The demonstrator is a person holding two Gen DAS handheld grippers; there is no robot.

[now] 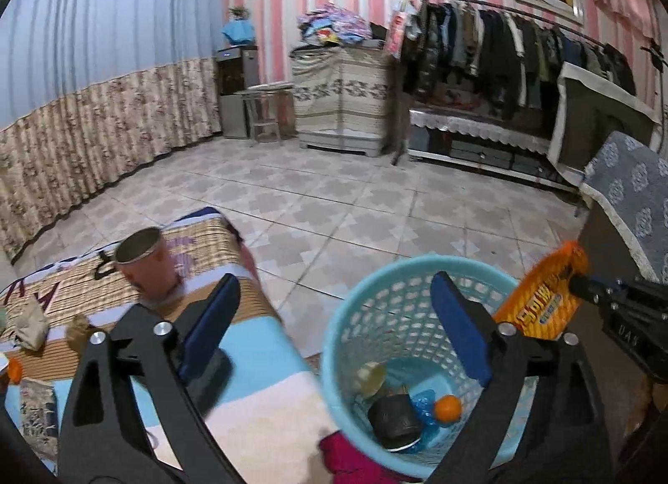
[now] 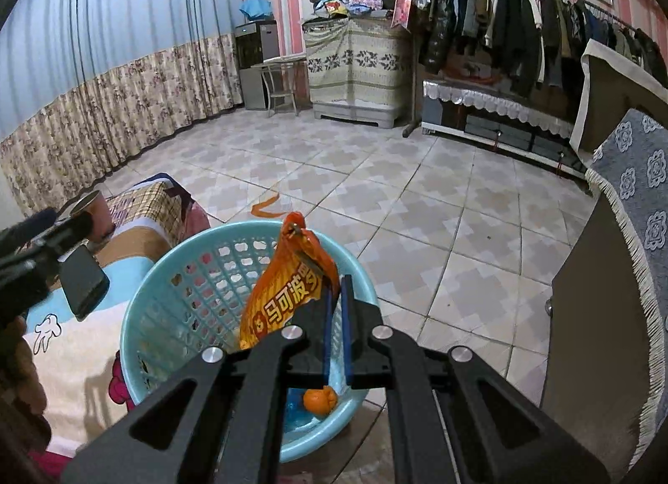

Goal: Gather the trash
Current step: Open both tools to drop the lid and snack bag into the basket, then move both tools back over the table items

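A light blue plastic basket (image 1: pixel 367 296) stands on the floor beside the bed; it also shows in the right wrist view (image 2: pixel 167 275). Inside lie an orange peel (image 1: pixel 447 408), a dark can (image 1: pixel 394 417) and blue wrapping. My right gripper (image 2: pixel 336 287) is shut on an orange snack bag (image 2: pixel 288 287) and holds it over the basket's rim; the bag also shows in the left wrist view (image 1: pixel 542 296). My left gripper (image 1: pixel 334 317) is open and empty, above the gap between bed and basket.
On the bed (image 1: pixel 250 358) stand a pink metal cup (image 1: pixel 146 262), crumpled paper (image 1: pixel 31 323) and a small orange (image 1: pixel 14 369). A cabinet with a patterned cloth (image 2: pixel 634 200) is at the right. A strip of orange peel (image 2: pixel 265 206) lies on the tiled floor.
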